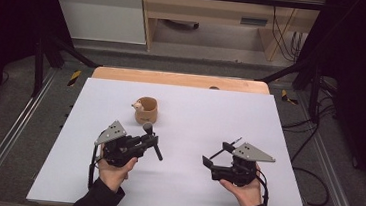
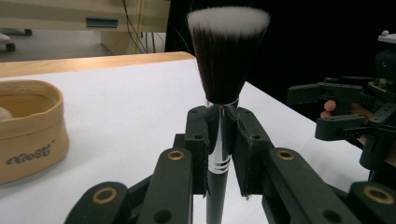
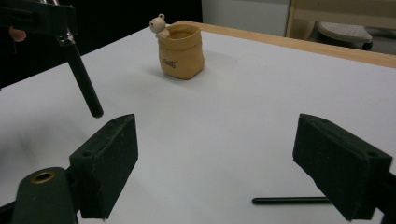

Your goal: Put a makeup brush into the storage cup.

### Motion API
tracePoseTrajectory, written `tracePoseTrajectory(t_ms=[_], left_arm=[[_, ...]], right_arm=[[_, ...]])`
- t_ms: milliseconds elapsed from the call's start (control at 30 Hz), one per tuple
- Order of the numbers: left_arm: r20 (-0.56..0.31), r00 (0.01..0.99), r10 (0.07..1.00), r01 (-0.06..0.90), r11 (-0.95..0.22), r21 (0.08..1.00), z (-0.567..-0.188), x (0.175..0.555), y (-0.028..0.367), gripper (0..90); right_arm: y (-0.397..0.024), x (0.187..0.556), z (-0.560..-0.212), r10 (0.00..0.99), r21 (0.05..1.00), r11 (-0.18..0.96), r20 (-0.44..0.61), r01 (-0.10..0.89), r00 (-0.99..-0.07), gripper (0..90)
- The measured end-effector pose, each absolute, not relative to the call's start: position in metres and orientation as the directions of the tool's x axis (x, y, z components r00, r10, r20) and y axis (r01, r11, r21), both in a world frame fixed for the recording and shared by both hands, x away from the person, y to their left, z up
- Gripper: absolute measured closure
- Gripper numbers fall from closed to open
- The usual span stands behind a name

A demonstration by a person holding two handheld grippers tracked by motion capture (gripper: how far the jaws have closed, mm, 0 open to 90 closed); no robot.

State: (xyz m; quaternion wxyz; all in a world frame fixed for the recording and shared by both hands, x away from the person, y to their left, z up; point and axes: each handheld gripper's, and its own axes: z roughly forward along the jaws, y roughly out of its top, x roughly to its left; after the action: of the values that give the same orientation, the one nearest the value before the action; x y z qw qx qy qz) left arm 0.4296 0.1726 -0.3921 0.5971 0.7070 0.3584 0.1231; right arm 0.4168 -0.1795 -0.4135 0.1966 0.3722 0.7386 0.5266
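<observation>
- Two grippers sit over the white table (image 1: 270,120) in the high view: the left gripper (image 1: 152,141) at near left clamps a makeup brush (image 1: 151,139), and the right gripper (image 1: 216,156) at near right has its jaws spread with nothing between them. A tan pouch (image 1: 146,110) stands farther off, beyond the left gripper.
- In the left gripper view the jaws are clamped on the brush handle just below the silver ferrule; the bristles (image 2: 227,51) stand upright, dark with white tips. The pouch (image 2: 29,126) is at left.
- In the right gripper view the pads (image 3: 109,163) stand wide apart over bare table, and a thin black stick (image 3: 289,200) lies near the right pad.
</observation>
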Motion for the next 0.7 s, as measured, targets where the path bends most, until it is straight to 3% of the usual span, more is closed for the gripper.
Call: tracePoseTrajectory(t_ms=[700], left_arm=[[-0.239,0.67,0.703,0.353,-0.018,0.935,-0.38,0.435,0.199,76.9]], right_arm=[[-0.215,0.416,-0.416,0.814,0.917,0.151,0.097,0.369,-0.573,8.8]])
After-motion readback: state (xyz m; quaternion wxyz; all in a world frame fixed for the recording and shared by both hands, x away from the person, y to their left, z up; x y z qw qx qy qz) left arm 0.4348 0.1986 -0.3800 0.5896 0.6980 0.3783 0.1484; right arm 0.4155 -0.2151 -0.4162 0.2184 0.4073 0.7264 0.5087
